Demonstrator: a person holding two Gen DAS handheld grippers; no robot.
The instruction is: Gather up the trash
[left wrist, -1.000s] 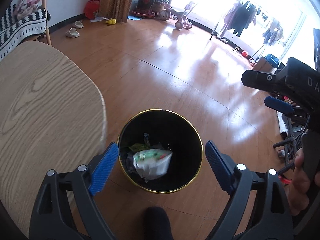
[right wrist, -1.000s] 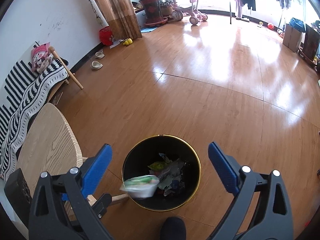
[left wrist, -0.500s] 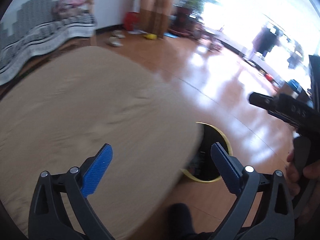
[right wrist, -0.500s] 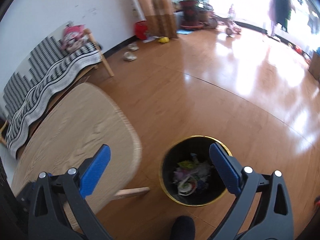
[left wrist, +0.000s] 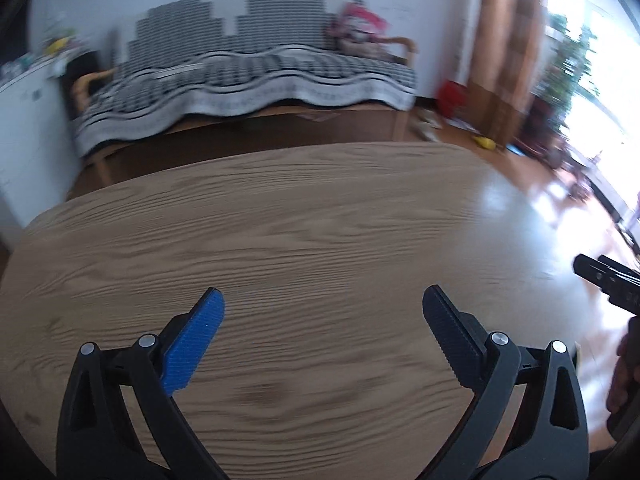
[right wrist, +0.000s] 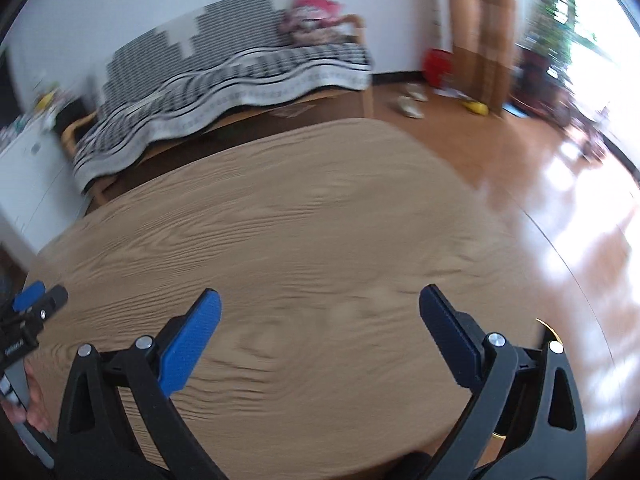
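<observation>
Both grippers are swinging away from the trash bin, which a second ago sat right below them, and are now hanging over the wooden table (left wrist: 320, 220). Left gripper (left wrist: 322, 320) is standing released with nothing between its fingers, its jaws having just been opening. Right gripper (right wrist: 320, 320) is gaping empty too. Only a gold sliver of the bin (right wrist: 550, 330) is peeking past the table edge. A striped couch (left wrist: 260, 68) is sitting beyond.
</observation>
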